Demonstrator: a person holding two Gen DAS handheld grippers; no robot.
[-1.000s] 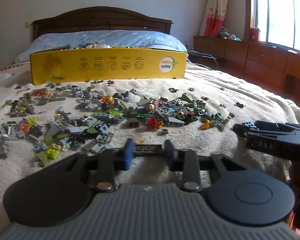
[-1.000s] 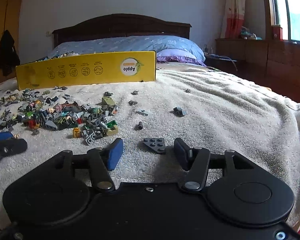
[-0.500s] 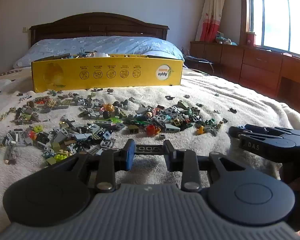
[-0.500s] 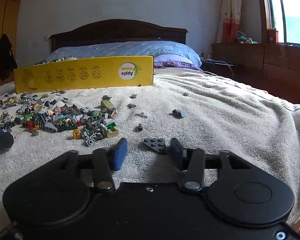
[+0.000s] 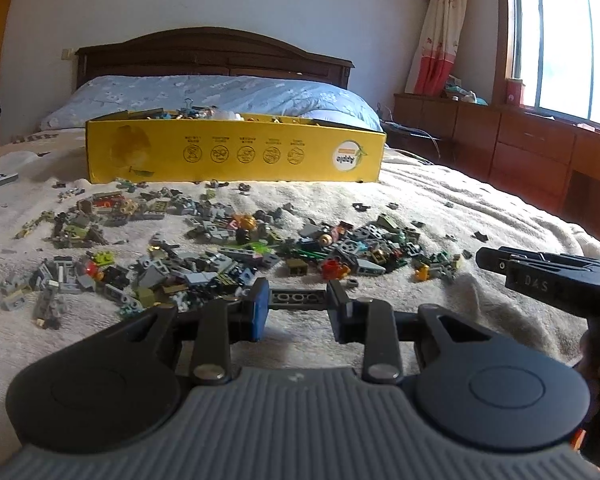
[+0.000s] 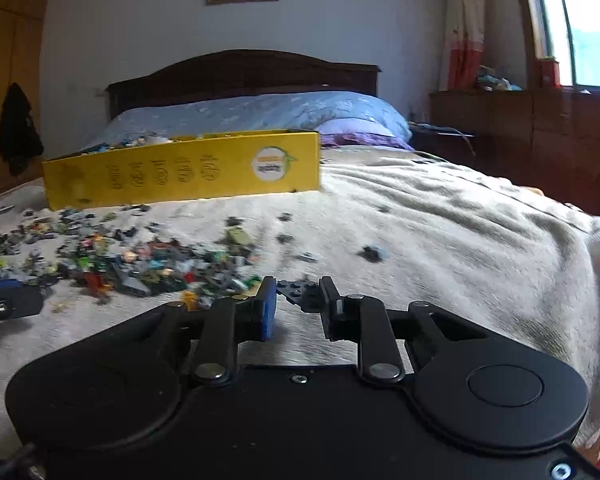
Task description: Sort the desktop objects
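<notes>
My left gripper (image 5: pixel 298 302) is shut on a dark grey beam with holes (image 5: pixel 296 297), held crosswise just above the blanket. A heap of small mixed building bricks (image 5: pixel 220 248) lies ahead of it. My right gripper (image 6: pixel 299 302) is closing its jaws, and a dark grey wedge plate (image 6: pixel 300 293) sits between the pads, touching both. The right wrist view is blurred. The same brick heap (image 6: pixel 140 264) spreads to the right gripper's left. Beyond the heap stands the yellow cardboard box (image 5: pixel 236 156), part filled with pieces.
The bed's cream blanket (image 6: pixel 460 240) carries a few stray bricks to the right of the heap. The right gripper's body (image 5: pixel 548 276) reaches in from the right, a hand beneath it. Pillows, a dark headboard and a wooden dresser lie behind.
The right gripper's jaws have narrowed from wide apart to touching the dark grey wedge plate, and its view has become blurred. The left gripper still grips the beam.
</notes>
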